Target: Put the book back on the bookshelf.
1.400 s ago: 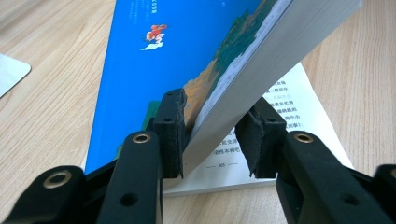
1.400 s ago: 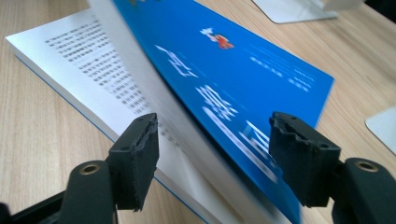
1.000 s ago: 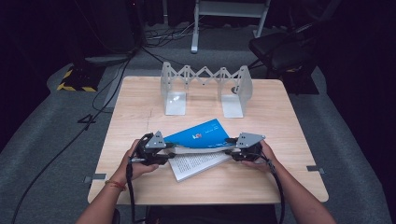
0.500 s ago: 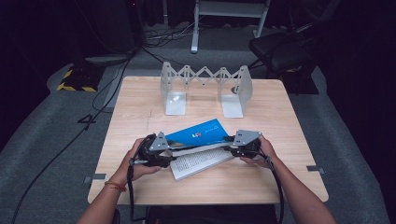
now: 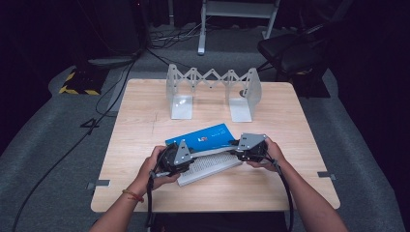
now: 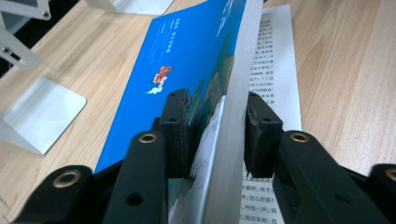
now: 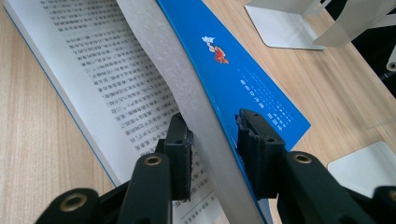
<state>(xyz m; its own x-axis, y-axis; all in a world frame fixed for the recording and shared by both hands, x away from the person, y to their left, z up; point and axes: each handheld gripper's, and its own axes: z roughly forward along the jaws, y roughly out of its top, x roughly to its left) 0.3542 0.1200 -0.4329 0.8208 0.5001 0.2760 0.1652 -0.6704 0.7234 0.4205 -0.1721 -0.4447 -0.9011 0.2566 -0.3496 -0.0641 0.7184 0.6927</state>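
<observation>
I am holding the book [image 5: 205, 145] at the lower middle of the frame, on the surface [image 5: 300, 125] — my left hand-held gripper [image 6: 212, 130] and right hand-held gripper [image 7: 212, 140] are each pinching its raised blue half. It is feeling light and floppy — gripping near the spine seems safest.

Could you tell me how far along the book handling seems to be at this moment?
Done: the blue book lies open on the table. In hand: the left gripper and right gripper each straddle its raised cover-side stack of pages. Left, probably: closing it and standing it in the folding bookstand.
</observation>
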